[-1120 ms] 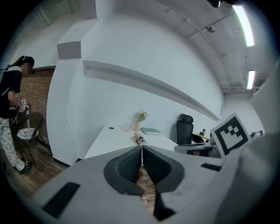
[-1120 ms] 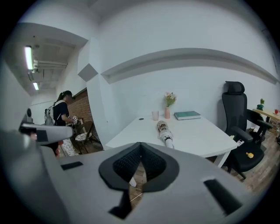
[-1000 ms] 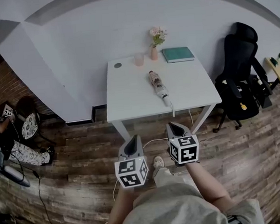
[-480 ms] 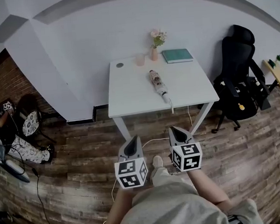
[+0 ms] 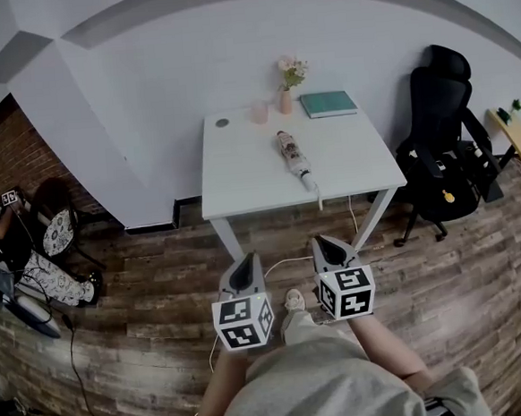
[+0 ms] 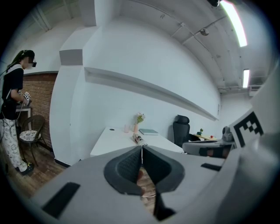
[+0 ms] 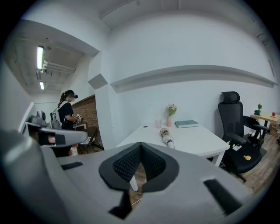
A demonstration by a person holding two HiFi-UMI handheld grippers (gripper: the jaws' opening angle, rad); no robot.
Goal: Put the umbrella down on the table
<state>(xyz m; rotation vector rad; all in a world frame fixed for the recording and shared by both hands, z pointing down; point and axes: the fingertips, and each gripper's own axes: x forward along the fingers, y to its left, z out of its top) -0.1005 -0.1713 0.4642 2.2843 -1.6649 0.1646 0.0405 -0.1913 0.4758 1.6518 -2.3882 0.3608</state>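
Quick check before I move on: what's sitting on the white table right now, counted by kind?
Folded umbrella: 1
Cup: 1
Vase with flowers: 1
Book: 1
Small dark disc: 1
Total: 5

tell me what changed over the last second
The right claw has drifted a little back toward the person; the left claw barely shifted. Nothing was grabbed or released: both claws stay shut and empty. The folded umbrella lies unmoved on the white table.
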